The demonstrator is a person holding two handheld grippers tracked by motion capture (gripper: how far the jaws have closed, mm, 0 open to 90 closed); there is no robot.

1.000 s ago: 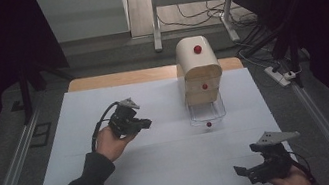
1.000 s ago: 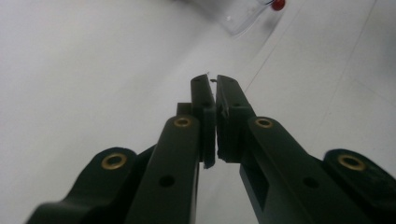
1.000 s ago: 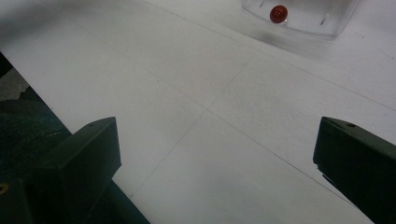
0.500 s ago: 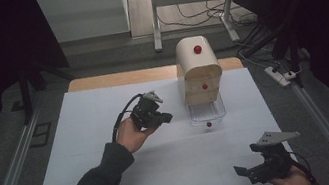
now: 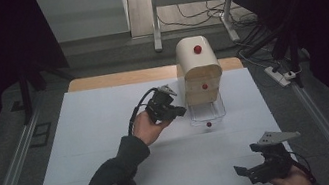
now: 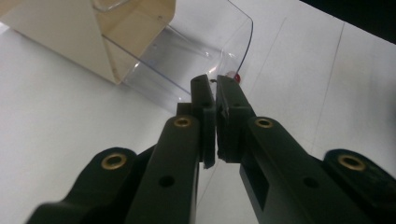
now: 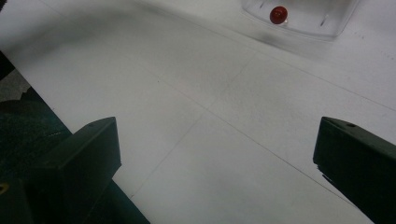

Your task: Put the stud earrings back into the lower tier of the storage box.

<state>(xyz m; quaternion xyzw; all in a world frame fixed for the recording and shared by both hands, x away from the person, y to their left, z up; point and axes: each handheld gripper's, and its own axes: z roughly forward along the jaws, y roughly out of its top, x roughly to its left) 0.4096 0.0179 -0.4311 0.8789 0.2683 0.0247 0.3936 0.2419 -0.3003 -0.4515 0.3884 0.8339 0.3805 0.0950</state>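
Note:
A cream mini cabinet [image 5: 199,69] with red knobs stands at the back of the white table [image 5: 83,136]. Its clear bottom drawer [image 5: 206,113] is pulled out, and the red knob [image 5: 209,124] on it faces the front. My left gripper [image 5: 180,112] hovers at the drawer's left side. In the left gripper view the left gripper [image 6: 215,83] is shut with nothing between its jaws, its tips just short of the drawer [image 6: 187,51] and the knob [image 6: 236,77]. My right gripper [image 5: 242,170] rests near the front right edge; there the right gripper [image 7: 217,140] is wide open, facing the knob [image 7: 278,15].
The cream cabinet wall [image 6: 60,32] lies close on the left of my left jaws. A wooden strip [image 5: 119,78] runs along the table's back edge. Metal rails [image 5: 16,158] flank the table. Cables and a power strip [image 5: 279,76] lie at the back right.
My left gripper has travelled right across the table, from the middle left up to the drawer's left side. The right gripper has stayed where it was.

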